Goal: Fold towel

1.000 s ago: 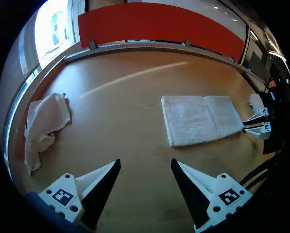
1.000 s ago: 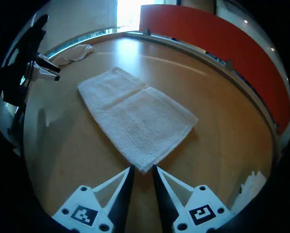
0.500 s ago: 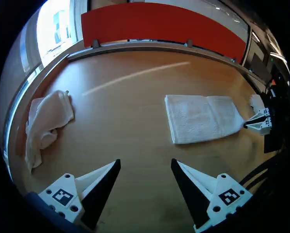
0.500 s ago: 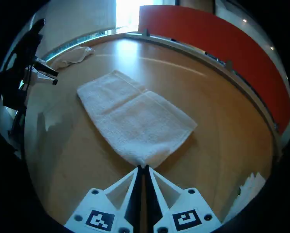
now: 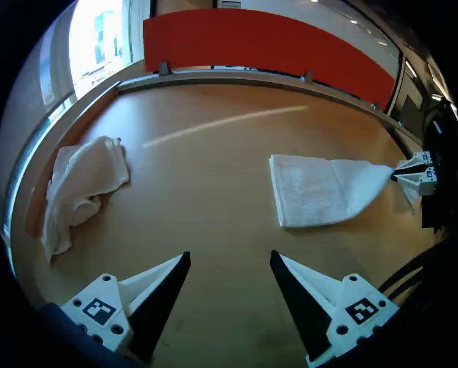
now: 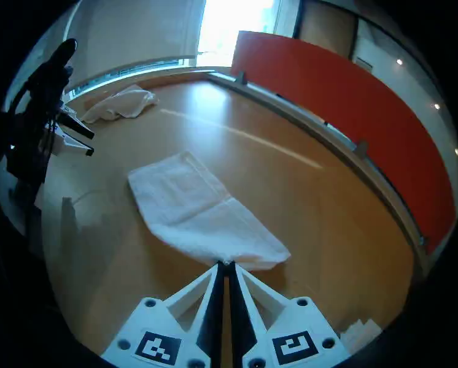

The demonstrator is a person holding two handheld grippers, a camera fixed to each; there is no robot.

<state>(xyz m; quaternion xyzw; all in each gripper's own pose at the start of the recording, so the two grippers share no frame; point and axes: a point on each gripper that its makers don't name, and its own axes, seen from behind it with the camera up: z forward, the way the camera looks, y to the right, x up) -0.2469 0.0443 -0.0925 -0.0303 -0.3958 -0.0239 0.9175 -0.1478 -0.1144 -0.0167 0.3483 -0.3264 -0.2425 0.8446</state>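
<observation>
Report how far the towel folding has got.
Done: the flat towel lies on the table with a crease across it, so it looks folded once already. In hand: the right gripper is shut on one corner, raised off the wood. The left gripper is open, holding nothing. Left: carrying that corner across to finish the fold; the crumpled towel by the table edge looks untouched.

A long red panel [image 5: 266, 43] stands at the far edge of a wooden table [image 5: 217, 184]. Just below the panel runs a grey rail [image 5: 229, 75]. Left of the panel is a bright window [image 5: 97, 43]. In front of the panel a pale light streak [image 5: 223, 122] crosses the wood.
</observation>
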